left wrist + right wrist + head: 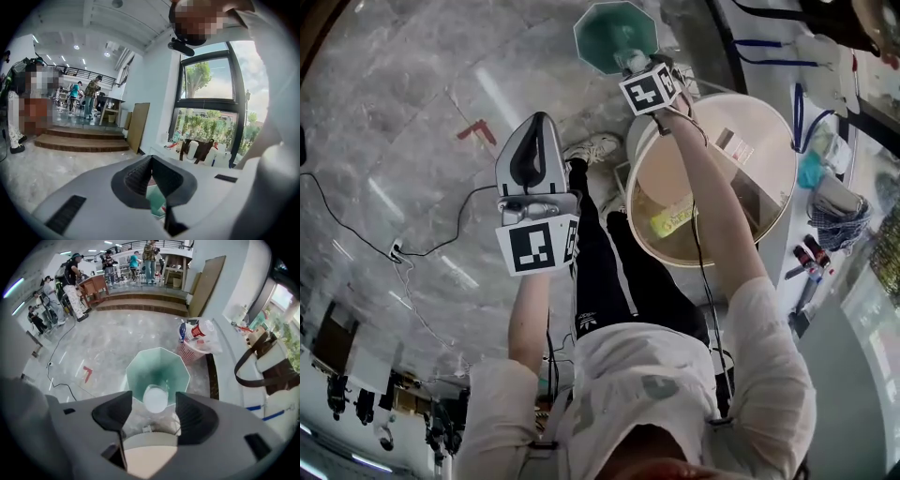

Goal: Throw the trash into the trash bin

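Stock as I read it from my screens:

- Right gripper (632, 62) (154, 412): pointed steeply down, directly over the trash bin. Jaws stand well apart and their pads press on nothing.
- Trash bin (614, 33) (158, 363): green, many-sided, mouth open upward, standing on the floor at the far side, just beyond the round table.
- White round piece (155, 398): the only trash I can place, seen down inside the bin between the right jaws' tips. I cannot tell whether it is in mid-air or lying on the bottom.
- Left gripper (538, 122) (151, 161): held to the left of the bin and well apart from it, over bare floor. Jaws closed tip to tip. A patch of green shows through the gap behind them, and I take the jaws as holding nothing.
- Round table (769, 122): pale top, to the right, near the person's legs.
- Yellow-green wrapper (673, 217): lying on the near side of the table.
- Pink basket (191, 351): on the floor right of the bin, stuffed with a bag of rubbish.
- Floor (412, 112): grey marble, with a red mark (476, 131) (87, 374) and a black cable (356, 236) to the left.
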A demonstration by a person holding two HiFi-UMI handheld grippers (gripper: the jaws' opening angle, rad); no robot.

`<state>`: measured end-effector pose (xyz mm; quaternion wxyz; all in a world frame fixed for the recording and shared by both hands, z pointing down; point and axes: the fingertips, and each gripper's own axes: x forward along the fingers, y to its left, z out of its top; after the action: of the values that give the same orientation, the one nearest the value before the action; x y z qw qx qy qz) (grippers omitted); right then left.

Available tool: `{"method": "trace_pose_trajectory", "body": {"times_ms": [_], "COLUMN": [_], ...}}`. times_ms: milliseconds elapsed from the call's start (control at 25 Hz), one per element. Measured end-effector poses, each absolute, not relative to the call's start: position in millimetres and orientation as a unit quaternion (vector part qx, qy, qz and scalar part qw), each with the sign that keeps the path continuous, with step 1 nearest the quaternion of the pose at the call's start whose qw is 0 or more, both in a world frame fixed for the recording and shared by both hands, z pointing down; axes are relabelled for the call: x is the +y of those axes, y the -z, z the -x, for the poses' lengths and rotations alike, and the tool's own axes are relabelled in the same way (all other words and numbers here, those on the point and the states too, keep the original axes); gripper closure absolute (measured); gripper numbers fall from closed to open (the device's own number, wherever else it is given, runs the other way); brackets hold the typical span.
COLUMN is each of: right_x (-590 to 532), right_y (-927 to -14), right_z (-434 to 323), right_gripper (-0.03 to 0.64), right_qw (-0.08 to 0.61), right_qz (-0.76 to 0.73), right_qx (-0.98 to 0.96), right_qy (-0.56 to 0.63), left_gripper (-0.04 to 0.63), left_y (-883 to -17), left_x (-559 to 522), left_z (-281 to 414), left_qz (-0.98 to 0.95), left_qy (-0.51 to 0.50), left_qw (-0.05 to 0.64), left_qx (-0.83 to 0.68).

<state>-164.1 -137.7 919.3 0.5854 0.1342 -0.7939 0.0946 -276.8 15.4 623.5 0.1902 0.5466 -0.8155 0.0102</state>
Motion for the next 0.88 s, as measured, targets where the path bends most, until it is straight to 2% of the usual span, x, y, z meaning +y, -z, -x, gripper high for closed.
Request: {"method": "trace_pose_trajectory", "body": {"times_ms": [40,80,600,720,880], "right_x": [-136.7,-134.3,-130.6,-137.7,-151.0], "right_y": [-917.8,-915.6,-875.5,-830.0,-749.2], "right_z": [164.3,165.0,181.5,182.1,191.4], "right_gripper": [0.326,0.321,0.308,0.310,0.311], "right_qw": [0.582,0.580,0.546,0.507,0.403], "right_qz": [-0.131,-0.127,-0.146,-0.184,-0.236], "right_qx": [-0.797,-0.800,-0.817,-0.828,-0.856], "right_qy": [-0.090,-0.089,-0.112,-0.154,-0.220], "left_gripper": [0.583,0.583,0.584,0.584,0.584], "left_y": [-624.1,-624.1,-594.7,-562.6,-515.8], "left_x": [17.1,19.9,17.6,12.3,-0.3], "left_z": [276.5,277.0,277.1,278.3,287.9], "left_qz": [-0.546,-0.544,-0.552,-0.555,-0.567], "left_qy": [-0.009,-0.007,0.011,0.008,0.011], "left_qw": [0.192,0.194,0.179,0.171,0.147], "left_qx": [-0.816,-0.816,-0.814,-0.814,-0.810]}}
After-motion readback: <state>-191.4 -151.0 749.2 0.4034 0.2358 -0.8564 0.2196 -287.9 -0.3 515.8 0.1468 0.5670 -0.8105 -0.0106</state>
